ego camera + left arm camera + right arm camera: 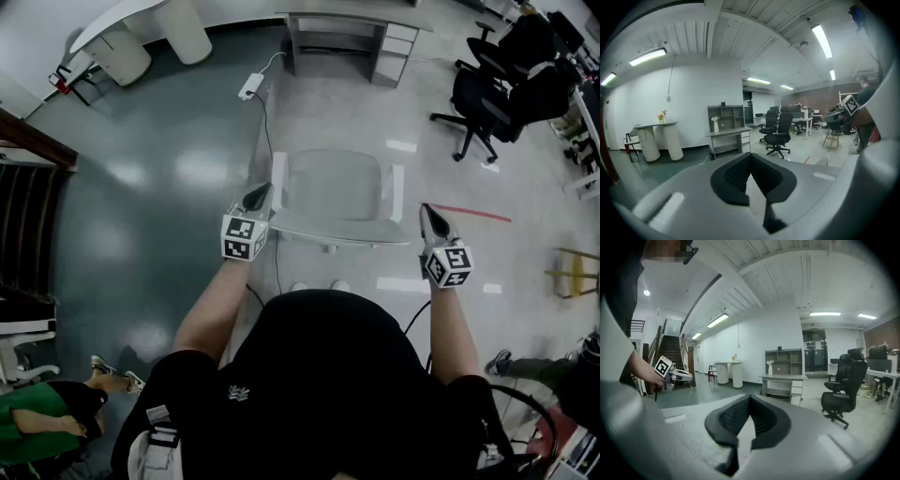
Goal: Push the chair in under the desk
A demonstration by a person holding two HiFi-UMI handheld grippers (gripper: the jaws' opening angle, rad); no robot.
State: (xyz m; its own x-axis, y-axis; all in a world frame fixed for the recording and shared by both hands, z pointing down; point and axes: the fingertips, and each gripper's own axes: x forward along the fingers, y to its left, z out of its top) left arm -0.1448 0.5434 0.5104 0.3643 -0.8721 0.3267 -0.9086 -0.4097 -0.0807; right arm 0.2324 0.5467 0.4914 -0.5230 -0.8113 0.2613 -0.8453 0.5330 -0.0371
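Chair [337, 183] standing well short of the far desk [356, 21]. Left gripper [257, 196] and right gripper [427, 214], both with jaws pressed together and empty, sit at the left and right ends of its near backrest.

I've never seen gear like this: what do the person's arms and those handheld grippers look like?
The left gripper and right gripper look alike: black jaws with ribbed pads, and a white cube printed with black square markers. The person wears a black short-sleeved shirt.

open office | desk [397, 47] w/ drawers | blk swivel chairs [480, 99] | strip lights [821, 40]
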